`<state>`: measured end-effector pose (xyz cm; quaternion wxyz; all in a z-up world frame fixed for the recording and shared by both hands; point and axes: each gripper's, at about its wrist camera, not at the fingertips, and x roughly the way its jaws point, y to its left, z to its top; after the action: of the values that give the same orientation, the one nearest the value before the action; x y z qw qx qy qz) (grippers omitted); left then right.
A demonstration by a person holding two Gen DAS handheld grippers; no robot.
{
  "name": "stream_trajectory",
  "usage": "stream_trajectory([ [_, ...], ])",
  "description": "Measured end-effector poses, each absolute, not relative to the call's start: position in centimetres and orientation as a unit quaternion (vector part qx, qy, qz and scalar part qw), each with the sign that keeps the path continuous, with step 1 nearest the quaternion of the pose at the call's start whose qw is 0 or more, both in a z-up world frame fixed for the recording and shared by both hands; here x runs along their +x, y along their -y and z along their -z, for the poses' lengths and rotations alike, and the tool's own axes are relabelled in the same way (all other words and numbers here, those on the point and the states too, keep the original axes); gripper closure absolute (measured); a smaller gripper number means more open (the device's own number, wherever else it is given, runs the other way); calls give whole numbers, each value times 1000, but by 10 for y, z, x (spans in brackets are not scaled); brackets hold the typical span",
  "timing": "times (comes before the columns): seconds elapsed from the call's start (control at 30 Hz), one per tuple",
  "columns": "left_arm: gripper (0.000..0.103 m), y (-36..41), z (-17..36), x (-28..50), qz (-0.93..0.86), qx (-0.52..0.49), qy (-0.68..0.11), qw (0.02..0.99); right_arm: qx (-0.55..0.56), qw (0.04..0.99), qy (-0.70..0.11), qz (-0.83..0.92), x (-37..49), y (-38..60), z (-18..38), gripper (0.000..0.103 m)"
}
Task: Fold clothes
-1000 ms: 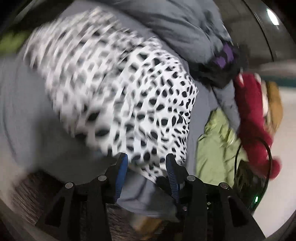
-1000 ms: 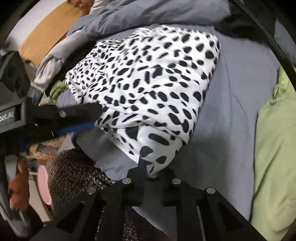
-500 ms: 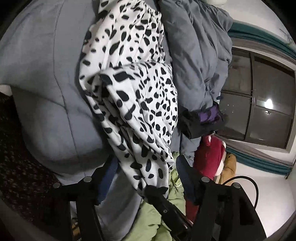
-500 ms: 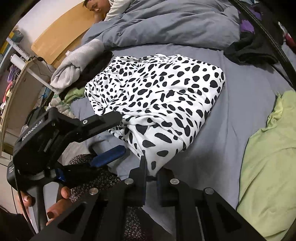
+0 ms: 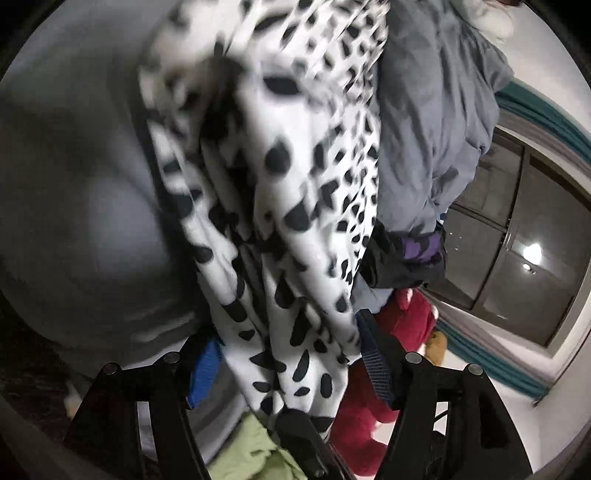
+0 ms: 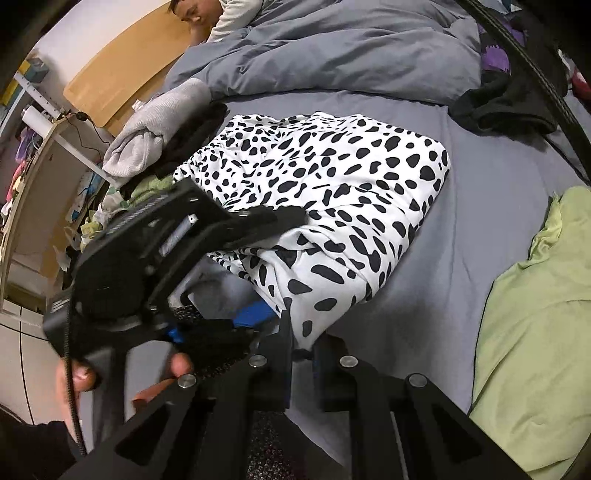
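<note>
A white garment with black spots (image 6: 332, 177) lies folded on the grey bed sheet (image 6: 480, 166). My right gripper (image 6: 301, 343) is shut on its near corner, which hangs down between the fingers. My left gripper (image 6: 286, 264) comes in from the left and stands open. One finger lies over the garment's near fold and the blue-padded finger sits under it. In the left wrist view the spotted garment (image 5: 295, 184) fills the gap of the left gripper (image 5: 288, 354) and is blurred. The right gripper's fingers (image 5: 299, 432) show below it, on the cloth's end.
A grey duvet (image 6: 332, 48) covers the far side of the bed, with a person lying at its head (image 6: 229, 22). A green cloth (image 6: 535, 314) lies to the right, a black and purple garment (image 6: 506, 99) far right, grey folded clothes (image 6: 155, 125) left. A red plush (image 5: 399, 325) sits by a window (image 5: 517, 240).
My left gripper's jaws have widened, and it has rolled and sunk so its fingers straddle the near fold. My right gripper has lifted the held corner a little.
</note>
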<state>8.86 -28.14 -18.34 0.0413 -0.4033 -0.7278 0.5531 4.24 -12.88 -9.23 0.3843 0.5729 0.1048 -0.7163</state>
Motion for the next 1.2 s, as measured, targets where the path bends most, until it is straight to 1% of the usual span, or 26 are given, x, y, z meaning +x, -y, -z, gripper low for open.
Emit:
stream_trajectory([
  [0.03,34,279,183,83,-562,-407,719,48,574,383,-105,716,42,129,92,93],
  [0.07,45,276,182,77,-572,-410,709,54,575,382,-105,716,41,128,93,93],
  [0.1,63,275,180,74,-579,-418,697,55,576,380,-105,716,41,128,93,93],
  [0.13,65,275,179,71,-587,-427,686,55,577,374,-108,718,41,127,93,92],
  [0.17,72,275,178,70,-592,-430,679,53,578,367,-113,720,40,124,93,89],
  [0.2,73,276,178,70,-595,-433,675,54,579,360,-117,722,39,122,93,87],
  [0.27,76,278,179,71,-598,-441,667,54,581,337,-123,730,33,111,91,53],
  [0.3,77,279,180,72,-600,-444,663,56,583,324,-126,735,30,105,90,51],
  [0.33,78,279,181,73,-603,-446,659,57,583,312,-127,739,25,98,89,52],
  [0.43,79,279,180,76,-612,-445,652,60,591,294,-105,744,4,83,86,50],
  [0.5,80,279,177,77,-620,-445,643,62,595,295,-89,742,-7,77,88,46],
  [0.53,80,279,176,78,-625,-446,638,62,599,296,-85,739,-12,76,90,41],
  [0.57,80,278,175,82,-627,-446,635,64,604,295,-87,735,-16,78,93,40],
  [0.93,82,275,163,95,-626,-489,601,84,616,286,-123,723,-7,79,106,36],
  [1.2,82,263,163,141,-624,-537,558,111,613,282,-107,730,19,51,98,36],
])
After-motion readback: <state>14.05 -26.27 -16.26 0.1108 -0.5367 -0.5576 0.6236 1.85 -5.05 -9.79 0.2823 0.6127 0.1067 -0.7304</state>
